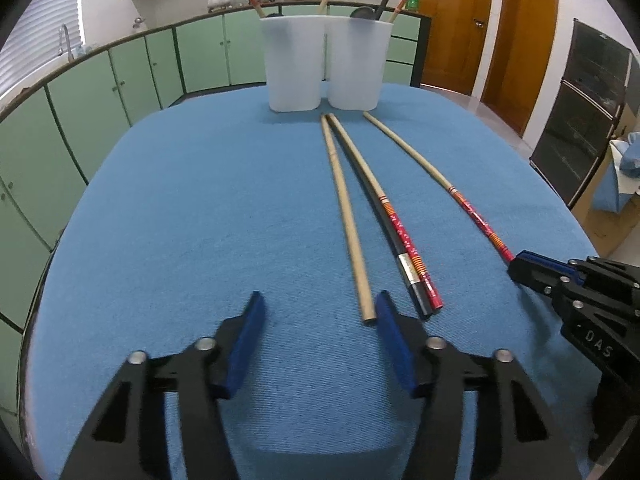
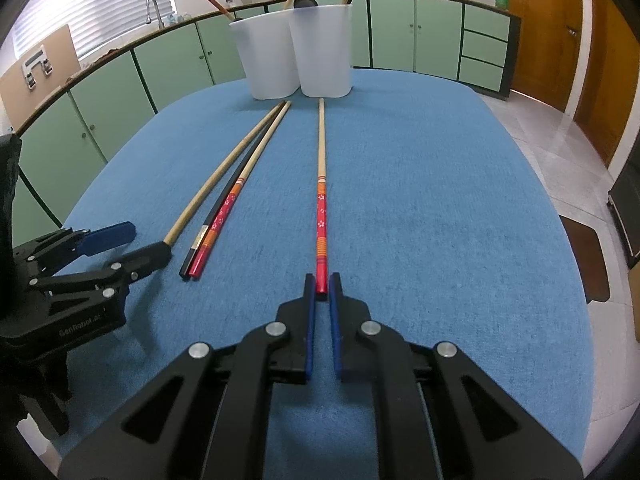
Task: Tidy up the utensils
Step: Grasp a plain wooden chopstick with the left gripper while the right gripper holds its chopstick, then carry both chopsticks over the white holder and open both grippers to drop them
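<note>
Right wrist view: the right gripper lies low over the blue table, jaws nearly closed around the red end of a lone chopstick pointing toward two white cups. The left gripper hovers level, jaws wide apart, beside the plain chopstick.

"GenRobot.AI" on left gripper, partial "DAS", maybe, on right gripper

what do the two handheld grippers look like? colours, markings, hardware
Both match: the left gripper and right gripper have matte black linkage bodies with triangular cut-outs, round silver pivot pins and flat blue fingers. White lettering on the bodies: "GenRobot.AI" on the left, "DAS" on the right. No cables or sleeves visible.
</note>
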Tool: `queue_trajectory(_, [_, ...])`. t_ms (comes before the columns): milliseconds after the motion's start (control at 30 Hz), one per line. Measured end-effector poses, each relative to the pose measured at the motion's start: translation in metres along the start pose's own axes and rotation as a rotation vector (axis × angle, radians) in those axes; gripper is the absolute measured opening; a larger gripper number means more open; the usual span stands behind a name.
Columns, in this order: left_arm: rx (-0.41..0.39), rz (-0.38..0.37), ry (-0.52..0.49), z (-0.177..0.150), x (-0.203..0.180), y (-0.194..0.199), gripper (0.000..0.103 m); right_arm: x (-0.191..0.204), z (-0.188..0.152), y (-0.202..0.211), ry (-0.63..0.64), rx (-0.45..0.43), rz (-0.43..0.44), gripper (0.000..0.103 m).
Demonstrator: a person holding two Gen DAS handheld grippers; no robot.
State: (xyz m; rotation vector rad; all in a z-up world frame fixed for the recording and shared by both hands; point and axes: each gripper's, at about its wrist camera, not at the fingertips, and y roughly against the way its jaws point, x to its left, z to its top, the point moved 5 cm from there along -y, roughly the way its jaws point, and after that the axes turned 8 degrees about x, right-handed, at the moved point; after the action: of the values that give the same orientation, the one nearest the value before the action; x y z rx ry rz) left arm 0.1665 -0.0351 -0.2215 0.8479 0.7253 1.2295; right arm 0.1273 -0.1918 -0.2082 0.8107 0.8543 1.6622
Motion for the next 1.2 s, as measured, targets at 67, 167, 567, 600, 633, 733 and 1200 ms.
queue_trajectory(67, [-0.003,-0.009,-0.003,0.0,-0.003,0.001,0.045,0.001,0.001,-0.001,0.003,0.001,-0.001,0.008])
queue_trajectory(167, [-0.005,-0.016,-0.012,0.0,-0.009,0.001,0.033,0.002,0.001,-0.003,0.007,0.003,-0.006,0.008])
queue_trajectory(567, [-0.015,-0.037,-0.021,0.0,-0.018,0.003,0.008,0.001,0.003,-0.002,0.01,-0.014,-0.004,0.005])
queue_trajectory(600, [-0.019,-0.036,-0.022,0.001,-0.017,0.005,0.007,0.0,0.003,0.001,0.005,-0.023,0.002,0.005])
queue_trajectory(633, [-0.028,-0.032,-0.023,0.002,-0.015,0.009,0.007,-0.001,0.004,0.003,0.004,-0.032,0.008,0.005])
queue_trajectory(733, [-0.056,-0.029,-0.023,0.008,-0.011,0.023,0.007,-0.001,0.007,0.011,0.019,-0.053,-0.003,0.005])
queue_trajectory(1200, [-0.253,-0.052,0.003,0.055,0.012,0.098,0.007,-0.004,0.051,0.074,0.037,-0.187,0.025,0.005])
